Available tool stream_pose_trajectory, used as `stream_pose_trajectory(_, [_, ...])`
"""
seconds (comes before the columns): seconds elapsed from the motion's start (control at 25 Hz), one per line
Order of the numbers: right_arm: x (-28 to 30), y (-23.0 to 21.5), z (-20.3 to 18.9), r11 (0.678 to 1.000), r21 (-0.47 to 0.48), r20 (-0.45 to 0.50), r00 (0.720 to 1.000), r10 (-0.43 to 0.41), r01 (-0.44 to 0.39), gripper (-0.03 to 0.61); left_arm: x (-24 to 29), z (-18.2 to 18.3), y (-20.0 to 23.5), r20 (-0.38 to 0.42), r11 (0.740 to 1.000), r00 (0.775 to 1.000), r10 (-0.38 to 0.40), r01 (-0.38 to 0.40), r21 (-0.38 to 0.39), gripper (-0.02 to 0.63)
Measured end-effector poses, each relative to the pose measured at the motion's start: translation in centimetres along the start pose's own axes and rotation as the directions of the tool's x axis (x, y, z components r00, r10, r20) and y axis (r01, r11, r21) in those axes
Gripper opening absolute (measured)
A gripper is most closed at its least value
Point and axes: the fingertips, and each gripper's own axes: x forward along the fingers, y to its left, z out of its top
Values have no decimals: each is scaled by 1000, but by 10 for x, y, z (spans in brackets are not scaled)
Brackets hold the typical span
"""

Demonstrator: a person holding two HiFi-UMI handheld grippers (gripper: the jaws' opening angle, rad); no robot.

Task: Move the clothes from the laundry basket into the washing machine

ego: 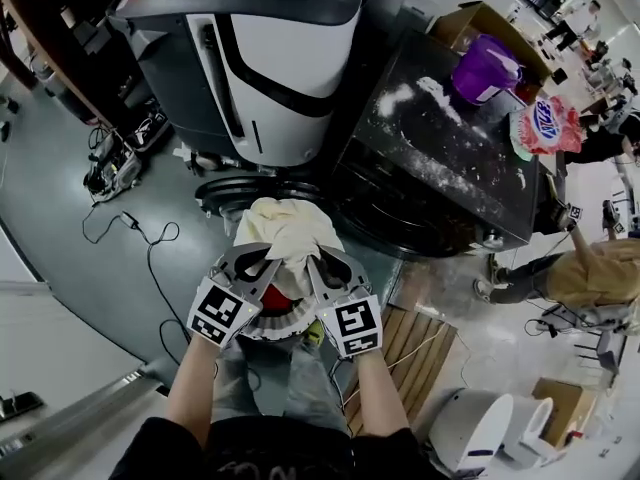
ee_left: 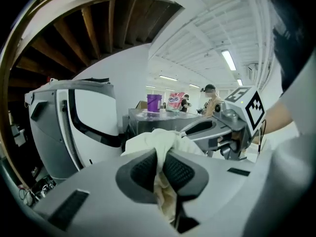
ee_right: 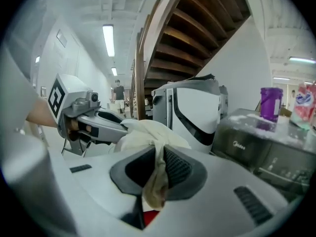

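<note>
the left gripper [ee_left: 160, 169] has its jaws pressed together on a fold of a cream garment [ego: 285, 230], the cloth pinched between the ribbed pads with a tail hanging below them. the right gripper [ee_right: 159, 169] is clamped the same way on another fold of the same garment. in the head view the two grippers sit side by side, close together, each in one of the person's hands, and the cream garment bunches up between and beyond their tips.

the garment hangs in the air above the laundry basket [ego: 272, 328], whose pale ribbed rim shows just below the grippers; a red item [ego: 275, 297] lies inside it. the washing machine [ego: 440, 168], dark with a flat top, stands beyond and to the right of the basket, well apart from the garment. white powder streaks its top. a purple jug [ego: 485, 68] stands at the top's far corner and a pink and blue bag [ego: 548, 126] lies at its right edge. a large white and grey machine [ego: 270, 58] stands to the washer's left.
</note>
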Motion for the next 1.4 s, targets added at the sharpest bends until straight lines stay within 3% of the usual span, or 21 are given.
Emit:
stream_pose_trajectory(0.32, [-67,-69,70,996,-61,105,993,-55,61,52,32,100,-43,72,993,997,3,-12,122,32])
stream_pose_trajectory(0.56, [-114,-111,99,988,-72,136,983,-125,136,54,58,158,-78,97,977,993,-67,45,210,32])
stream_pose_trajectory(0.84, [-156,-139,85,965,-39,107,961,-255,260,54,88,168,-118,98,956,976,-197,168,241,32])
stream_pose_trajectory(1.08, [-188,-147,66,932,-18,61,931,-361,362,54,102,164,-151,82,922,945,-317,286,263,32])
stream_pose_trajectory(1.4, [-224,-155,58,897,-6,31,897,-442,442,54,111,173,-185,72,884,914,-398,362,296,32])
